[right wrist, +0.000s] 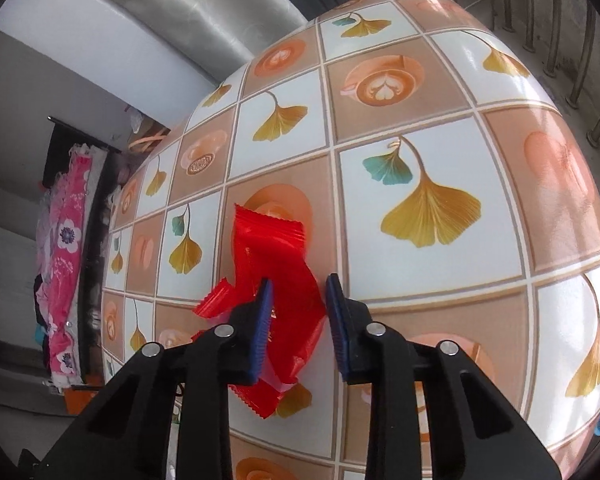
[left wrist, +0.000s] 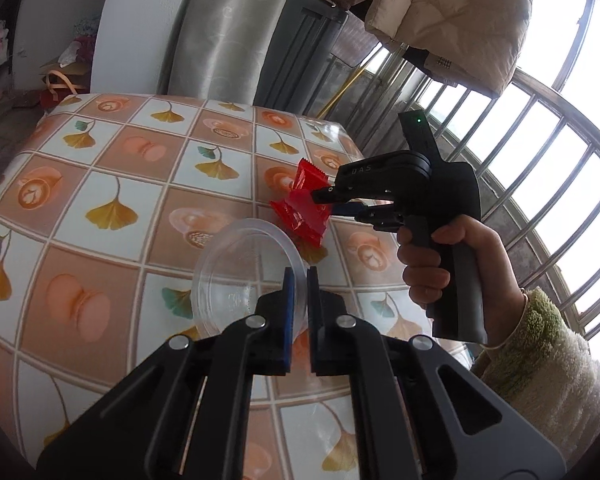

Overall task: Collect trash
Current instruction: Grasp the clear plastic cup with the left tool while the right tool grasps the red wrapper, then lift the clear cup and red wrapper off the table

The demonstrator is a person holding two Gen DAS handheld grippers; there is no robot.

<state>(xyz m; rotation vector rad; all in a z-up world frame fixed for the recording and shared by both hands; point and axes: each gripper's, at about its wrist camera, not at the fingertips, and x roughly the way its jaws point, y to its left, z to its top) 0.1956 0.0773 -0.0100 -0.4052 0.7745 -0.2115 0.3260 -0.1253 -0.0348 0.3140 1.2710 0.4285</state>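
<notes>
While the left tool (left wrist: 299, 280) pinches the rim of a clear plastic tub (left wrist: 246, 276), the right tool (right wrist: 300, 292) is spread around a red wrapper (right wrist: 274, 264). Both sit toward the desk's (left wrist: 112, 184) right edge.

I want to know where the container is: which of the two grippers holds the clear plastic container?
The left gripper, pinching the clear plastic container by its rim. The right gripper is at the red wrapper.
</notes>
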